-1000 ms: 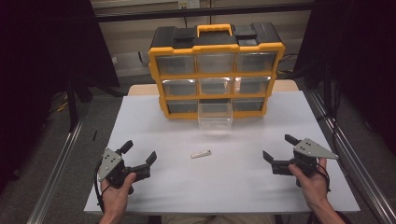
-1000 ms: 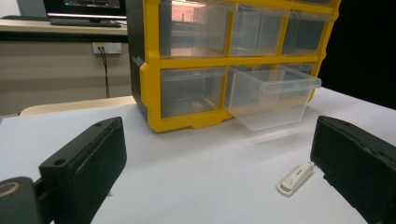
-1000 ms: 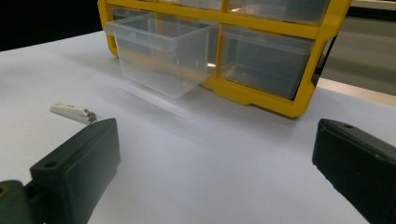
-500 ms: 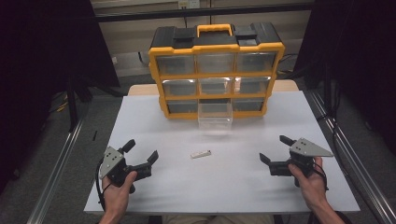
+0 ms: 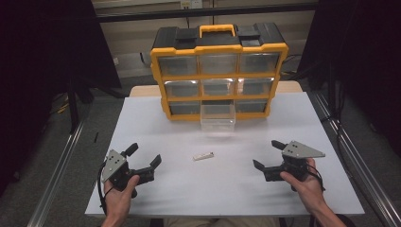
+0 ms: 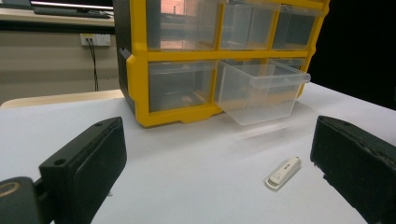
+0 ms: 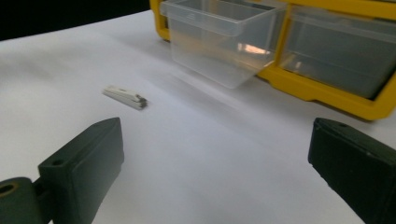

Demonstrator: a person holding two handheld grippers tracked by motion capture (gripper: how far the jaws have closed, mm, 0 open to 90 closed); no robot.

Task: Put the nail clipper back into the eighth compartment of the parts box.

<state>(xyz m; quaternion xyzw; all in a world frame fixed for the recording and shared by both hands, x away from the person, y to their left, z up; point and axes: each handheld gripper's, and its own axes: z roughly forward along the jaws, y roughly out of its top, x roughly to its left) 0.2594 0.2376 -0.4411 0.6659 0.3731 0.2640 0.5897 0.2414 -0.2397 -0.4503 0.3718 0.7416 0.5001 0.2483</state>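
Approach step: both claws, left (image 5: pixel 142 165) and right (image 5: pixel 269 158), are spread and empty. Next, pinch the nail clipper (image 5: pixel 203 156) for the pulled-out drawer (image 5: pixel 217 116).

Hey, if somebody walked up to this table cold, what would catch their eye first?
Probably the yellow organizer standing at the far edge of the white table, with its bottom middle clear drawer pulled out. Next, the small white clip-like item lying alone mid-table, between the open left gripper and open right gripper.
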